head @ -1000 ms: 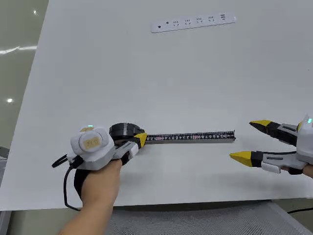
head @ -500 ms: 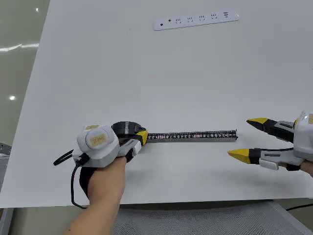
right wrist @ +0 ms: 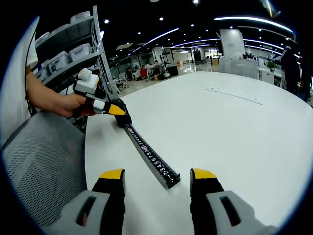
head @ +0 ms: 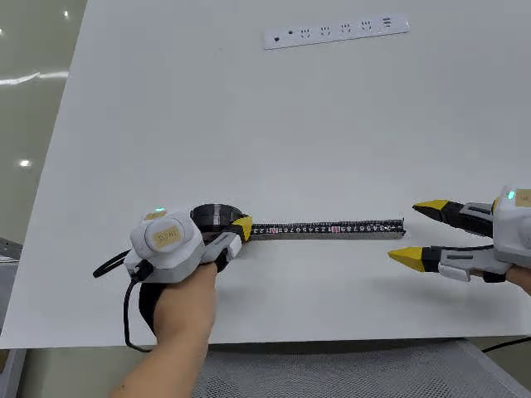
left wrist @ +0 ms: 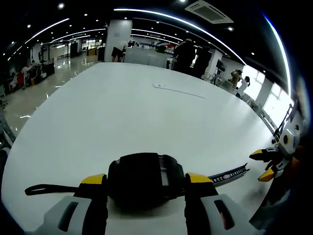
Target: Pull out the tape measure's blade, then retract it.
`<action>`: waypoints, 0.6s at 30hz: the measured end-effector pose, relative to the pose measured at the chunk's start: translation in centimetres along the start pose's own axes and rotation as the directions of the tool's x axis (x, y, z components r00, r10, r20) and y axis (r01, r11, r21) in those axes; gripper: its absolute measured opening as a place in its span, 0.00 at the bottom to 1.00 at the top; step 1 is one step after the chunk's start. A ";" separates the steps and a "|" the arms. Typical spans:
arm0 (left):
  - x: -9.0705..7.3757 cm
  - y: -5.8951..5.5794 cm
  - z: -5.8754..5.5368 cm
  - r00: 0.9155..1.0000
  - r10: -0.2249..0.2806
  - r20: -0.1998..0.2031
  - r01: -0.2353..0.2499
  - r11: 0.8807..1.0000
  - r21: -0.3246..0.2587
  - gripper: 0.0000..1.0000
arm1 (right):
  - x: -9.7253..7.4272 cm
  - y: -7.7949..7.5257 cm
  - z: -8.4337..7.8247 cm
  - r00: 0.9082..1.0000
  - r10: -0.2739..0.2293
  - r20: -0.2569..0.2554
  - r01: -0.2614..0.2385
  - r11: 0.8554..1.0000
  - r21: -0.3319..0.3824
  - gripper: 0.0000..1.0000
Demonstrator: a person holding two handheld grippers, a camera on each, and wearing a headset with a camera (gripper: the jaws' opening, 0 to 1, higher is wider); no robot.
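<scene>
Black tape measure (head: 216,217), its black blade (head: 328,228) white-numbered, white workbench (head: 249,124), white power strip (head: 336,31), yellow-tipped left gripper (head: 233,239), yellow-tipped right gripper (head: 403,231).

Power strip (head: 336,30) on white table (head: 166,124)

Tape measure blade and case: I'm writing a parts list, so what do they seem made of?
The blade looks like thin dark-coated metal, likely steel: it lies straight with pale printed numerals. The case looks like matte black moulded plastic, perhaps rubberised: ridged, little shine.
</scene>
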State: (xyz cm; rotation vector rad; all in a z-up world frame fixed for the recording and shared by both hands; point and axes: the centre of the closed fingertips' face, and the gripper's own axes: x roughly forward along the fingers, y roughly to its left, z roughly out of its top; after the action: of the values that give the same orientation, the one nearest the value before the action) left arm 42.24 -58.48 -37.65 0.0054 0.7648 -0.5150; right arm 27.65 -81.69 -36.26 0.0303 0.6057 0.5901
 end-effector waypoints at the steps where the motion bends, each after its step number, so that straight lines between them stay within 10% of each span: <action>1: 0.0 0.0 0.0 1.000 0.000 -0.001 0.000 1.000 -0.002 0.61 | 0.1 -0.1 -0.1 1.000 0.003 -0.002 -0.003 1.000 -0.003 0.52; 18: 0.0 0.0 -0.1 1.000 0.001 -0.006 -0.001 1.000 0.001 0.61 | 1.6 -0.8 -1.9 0.995 0.029 -0.092 -0.041 0.990 -0.132 0.35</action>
State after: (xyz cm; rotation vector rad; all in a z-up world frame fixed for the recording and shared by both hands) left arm 42.19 -58.52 -37.71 0.0080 0.7706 -0.5147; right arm 28.13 -81.81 -38.82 -0.1127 0.6522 0.6681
